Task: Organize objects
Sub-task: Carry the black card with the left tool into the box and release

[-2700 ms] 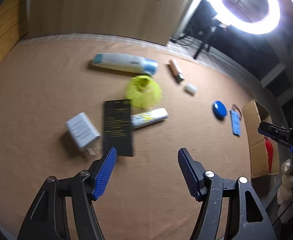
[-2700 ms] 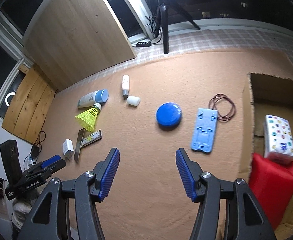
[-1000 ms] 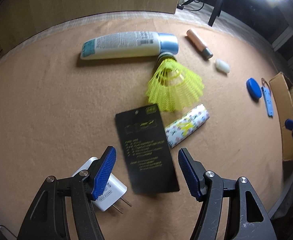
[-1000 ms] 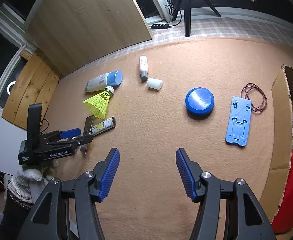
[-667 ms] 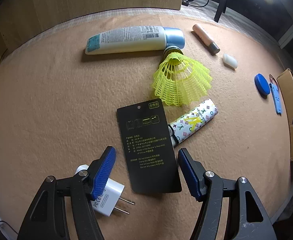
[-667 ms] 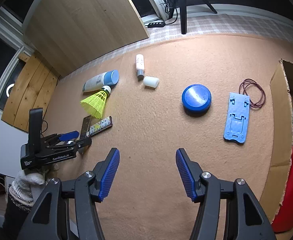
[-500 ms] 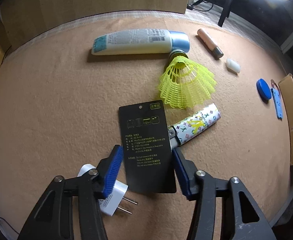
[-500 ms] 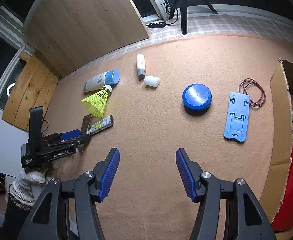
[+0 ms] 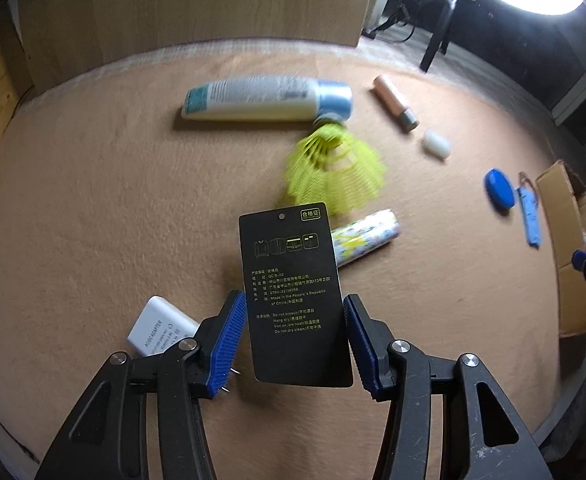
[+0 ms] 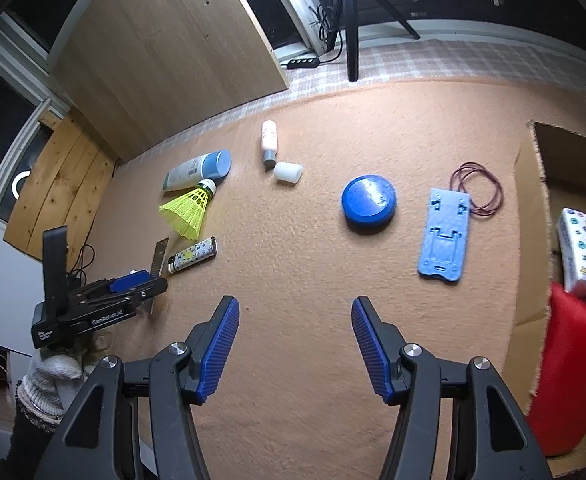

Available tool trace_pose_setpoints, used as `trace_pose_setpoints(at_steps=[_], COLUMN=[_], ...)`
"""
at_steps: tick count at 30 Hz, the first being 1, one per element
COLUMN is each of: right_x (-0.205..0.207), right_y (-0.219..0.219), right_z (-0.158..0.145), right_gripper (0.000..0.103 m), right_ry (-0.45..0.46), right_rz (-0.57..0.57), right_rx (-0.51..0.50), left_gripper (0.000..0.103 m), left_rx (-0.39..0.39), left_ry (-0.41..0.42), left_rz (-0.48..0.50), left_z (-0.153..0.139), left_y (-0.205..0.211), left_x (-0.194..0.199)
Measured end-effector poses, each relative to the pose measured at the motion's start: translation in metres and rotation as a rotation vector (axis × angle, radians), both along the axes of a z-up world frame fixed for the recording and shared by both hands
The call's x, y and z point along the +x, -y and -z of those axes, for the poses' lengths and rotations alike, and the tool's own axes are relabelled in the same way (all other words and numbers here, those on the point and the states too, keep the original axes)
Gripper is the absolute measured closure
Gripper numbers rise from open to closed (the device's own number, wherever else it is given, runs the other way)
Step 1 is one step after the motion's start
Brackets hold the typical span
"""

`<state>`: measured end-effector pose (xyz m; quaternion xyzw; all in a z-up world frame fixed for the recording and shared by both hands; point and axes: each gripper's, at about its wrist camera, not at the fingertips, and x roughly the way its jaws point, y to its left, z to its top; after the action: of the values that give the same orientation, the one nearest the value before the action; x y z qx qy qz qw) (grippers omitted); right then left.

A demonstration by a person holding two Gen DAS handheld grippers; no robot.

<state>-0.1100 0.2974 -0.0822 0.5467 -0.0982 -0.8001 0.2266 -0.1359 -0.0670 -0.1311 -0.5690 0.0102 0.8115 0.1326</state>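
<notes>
Left claw [image 9: 295,340]: its blue ribbed pads are pressed onto the two long edges of a flat black rectangular card with gold print [image 9: 293,296], pinching it across its width.

Card, where it is: between the left pads, lower half in the grip, upper half reaching forward past them. It looks raised off the tan felt tabletop [image 9: 93,200], though how high I cannot tell.

Card, long axis: straight ahead along the claw's fingers, the punched hole at the far end.

Beneath and beside it: a white plug adapter [image 9: 159,326] lies just left of the left pad; a patterned white lighter-shaped cylinder [image 9: 363,236] and a yellow plastic shuttlecock [image 9: 335,176] lie just beyond the card's far right corner.

Right claw [image 10: 295,344]: spread wide and holding nothing, over bare felt, well apart from the card.

Which hand is nearer: the left, plainly; it already has the card.

Destination, as I judge it: the open brown cardboard box [image 10: 533,240] at the tabletop's right edge, which already holds a red pouch [image 10: 573,360] and a patterned tissue pack [image 10: 585,252].

Direction that matters: from the left claw the box [image 9: 565,216] lies far to the right, across the whole tabletop, so the carry must sweep rightward.

Risk: an edge-on pinch on thin card may let it bow or slip.
</notes>
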Motion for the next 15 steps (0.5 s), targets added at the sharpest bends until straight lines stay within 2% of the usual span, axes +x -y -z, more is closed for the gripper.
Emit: trace_pose_setpoints(at_steps=[6, 15], right_x=[0.011, 0.03], right_y=[-0.028, -0.093], right_z=[-0.016, -0.033], right_gripper=[0.048, 0.048], right_ry=[-0.047, -0.105], right_rz=[0.038, 0.144], right_rx=[0.013, 0.065], left_gripper=[0.049, 0.049], left_rx=[0.041, 0.133], left_ry=[-0.067, -0.115], left_rz=[0.068, 0.265], left_z=[-0.032, -0.062], left_y=[-0.044, -0.165], left_x=[0.003, 0.02])
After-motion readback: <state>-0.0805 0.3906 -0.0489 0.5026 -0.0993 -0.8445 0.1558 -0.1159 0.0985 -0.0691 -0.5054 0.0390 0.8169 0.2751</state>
